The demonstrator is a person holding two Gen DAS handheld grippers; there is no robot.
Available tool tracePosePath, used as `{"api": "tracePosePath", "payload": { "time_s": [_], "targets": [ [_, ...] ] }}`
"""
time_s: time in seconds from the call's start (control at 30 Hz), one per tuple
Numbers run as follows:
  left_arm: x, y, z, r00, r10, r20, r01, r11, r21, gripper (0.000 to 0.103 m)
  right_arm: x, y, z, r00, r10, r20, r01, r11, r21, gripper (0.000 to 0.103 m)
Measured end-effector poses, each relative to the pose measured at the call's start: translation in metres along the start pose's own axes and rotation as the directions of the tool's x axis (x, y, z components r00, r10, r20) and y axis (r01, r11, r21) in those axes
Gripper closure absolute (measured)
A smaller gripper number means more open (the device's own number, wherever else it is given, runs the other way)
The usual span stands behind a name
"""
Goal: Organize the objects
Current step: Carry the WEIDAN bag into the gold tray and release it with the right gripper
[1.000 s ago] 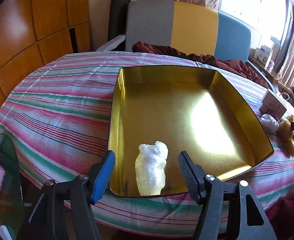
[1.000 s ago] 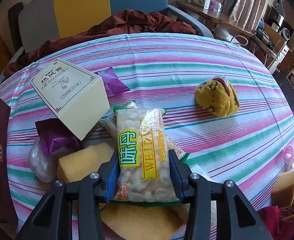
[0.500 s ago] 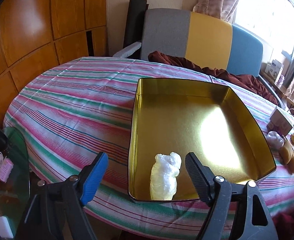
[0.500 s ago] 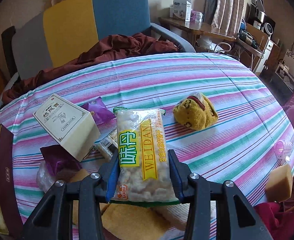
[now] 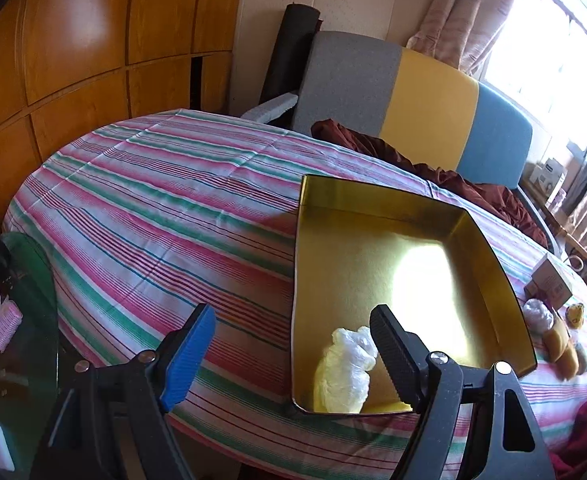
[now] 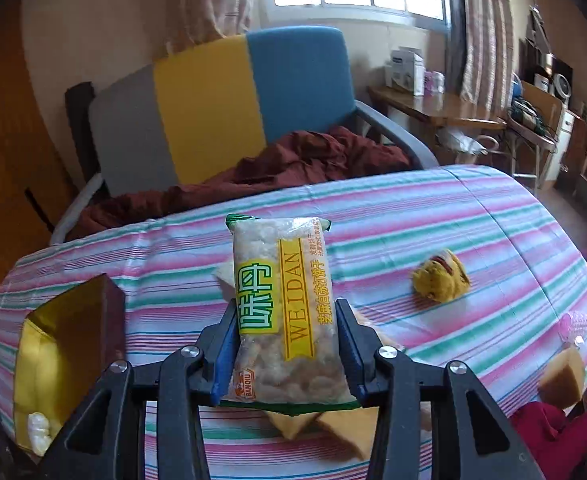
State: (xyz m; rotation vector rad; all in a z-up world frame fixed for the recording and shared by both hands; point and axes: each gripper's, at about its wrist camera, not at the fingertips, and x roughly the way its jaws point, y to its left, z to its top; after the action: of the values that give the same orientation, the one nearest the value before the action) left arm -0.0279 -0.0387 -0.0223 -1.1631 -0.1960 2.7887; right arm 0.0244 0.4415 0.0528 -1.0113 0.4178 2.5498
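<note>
A clear snack packet (image 6: 277, 272) with a yellow-green label hangs above the striped tablecloth. My right gripper (image 6: 285, 308) is shut on its lower half. An open gold tin (image 5: 373, 208) sits on the table and holds a plastic-wrapped pale bundle (image 5: 345, 372) in its near corner. My left gripper (image 5: 291, 314) hovers open above the tin's near left edge, nothing between its fingers; the bundle lies just beside the black finger (image 5: 393, 352). In the right wrist view the tin (image 6: 53, 344) is at the lower left with the bundle (image 6: 39, 432) inside.
A yellow plush toy (image 6: 441, 276) lies right of the packet. Yellow sponges (image 6: 333, 424) lie below it and another (image 6: 561, 376) sits at the right edge. A cream box (image 5: 549, 280) stands right of the tin. An armchair (image 5: 413, 96) with dark red cloth is behind the table.
My right gripper has lifted the snack packet up off the pile of items. My left gripper has opened wider and drawn back and left, away from the bundle in the tin.
</note>
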Motion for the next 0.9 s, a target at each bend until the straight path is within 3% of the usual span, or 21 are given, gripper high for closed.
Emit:
{"api": "tracePosePath", "payload": {
  "time_s": [0.13, 0.23, 0.4, 0.6, 0.83, 0.9],
  "targets": [
    [-0.002, 0.012, 0.002, 1.0, 0.004, 0.009, -0.004, 0.999, -0.031, 0.021, -0.005, 0.08, -0.006, 0.986, 0.163, -0.033, -0.166, 0.975, -0.146, 0.058],
    [-0.002, 0.019, 0.001, 1.0, 0.003, 0.004, -0.003, 0.999, -0.046, 0.021, 0.005, 0.147, -0.029, 0.953, 0.272, -0.133, -0.297, 0.924, -0.242, 0.058],
    [-0.002, 0.027, -0.003, 1.0, 0.011, -0.001, -0.012, 0.998, -0.056, 0.021, 0.045, 0.234, -0.081, 0.901, 0.3, -0.312, -0.4, 0.851, -0.339, 0.058],
    [0.0, 0.031, -0.006, 1.0, 0.011, -0.01, -0.012, 0.998, -0.063, 0.02, 0.082, 0.276, -0.129, 0.856, 0.253, -0.45, -0.432, 0.828, -0.356, 0.058],
    [0.0, 0.026, -0.008, 1.0, 0.002, -0.018, -0.003, 0.999, -0.043, 0.02, 0.086, 0.29, -0.149, 0.767, 0.337, -0.546, -0.554, 0.776, -0.301, 0.049],
    [-0.001, 0.023, -0.008, 1.0, 0.001, -0.013, -0.001, 0.999, -0.032, 0.02, 0.082, 0.286, -0.15, 0.762, 0.357, -0.54, -0.567, 0.771, -0.289, 0.044]
  ]
}}
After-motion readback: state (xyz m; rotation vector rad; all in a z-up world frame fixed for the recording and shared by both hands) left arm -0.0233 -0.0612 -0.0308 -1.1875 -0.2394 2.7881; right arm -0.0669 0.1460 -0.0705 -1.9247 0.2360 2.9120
